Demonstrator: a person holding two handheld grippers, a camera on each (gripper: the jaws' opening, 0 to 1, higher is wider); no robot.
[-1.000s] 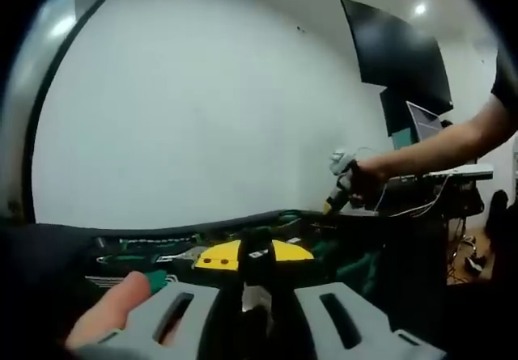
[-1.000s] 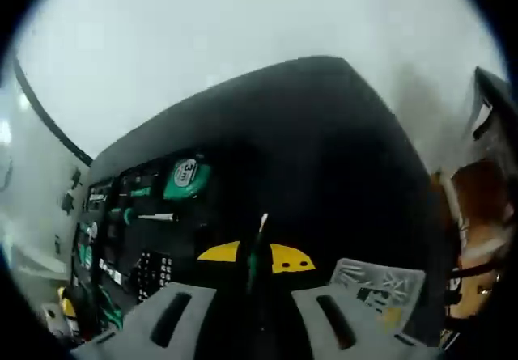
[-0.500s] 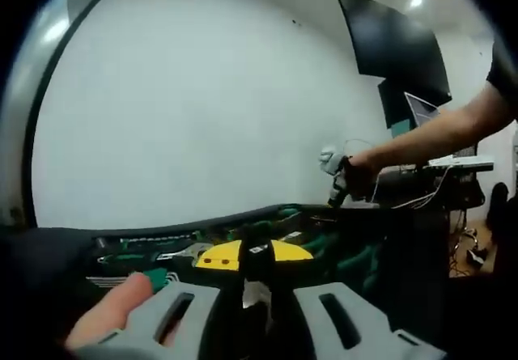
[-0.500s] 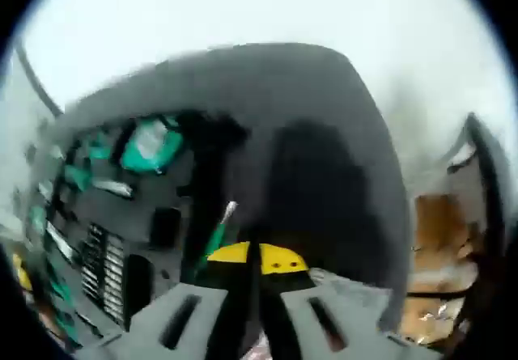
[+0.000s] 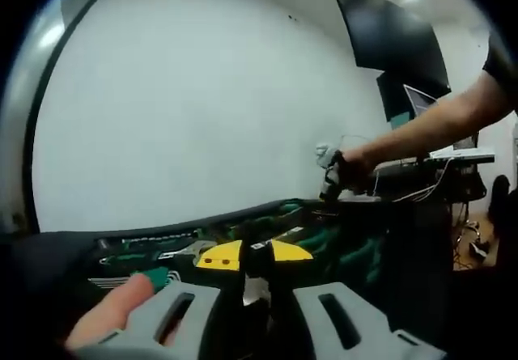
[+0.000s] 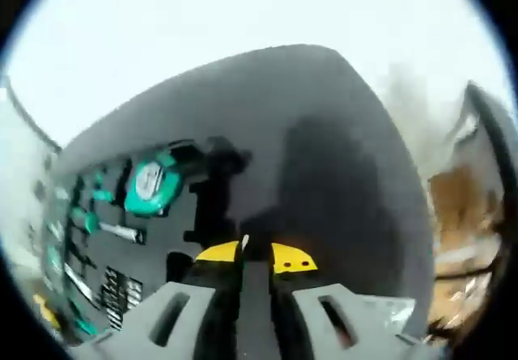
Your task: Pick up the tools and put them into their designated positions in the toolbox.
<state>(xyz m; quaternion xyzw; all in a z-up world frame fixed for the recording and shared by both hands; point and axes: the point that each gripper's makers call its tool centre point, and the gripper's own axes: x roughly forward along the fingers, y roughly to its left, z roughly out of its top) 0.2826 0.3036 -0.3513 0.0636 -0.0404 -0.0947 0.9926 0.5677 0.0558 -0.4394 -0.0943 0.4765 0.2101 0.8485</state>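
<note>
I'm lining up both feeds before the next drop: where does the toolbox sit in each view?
Left gripper view: the toolbox lies almost edge-on, a low dark band across the lower middle, just beyond the gripper.
Right gripper view: it spreads over the left and centre, seen from above, with its green tools at the left.
Shared landmark: the white wall behind the toolbox.

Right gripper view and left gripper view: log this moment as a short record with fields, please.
right gripper: jaws nearly together, a thin metal tip between them
toolbox: open, dark insert with shaped slots
tape measure: teal, seated in its slot
left gripper: low over the toolbox, jaws close together
wrench: lying in the toolbox
person's arm: reaching in from the right
</note>
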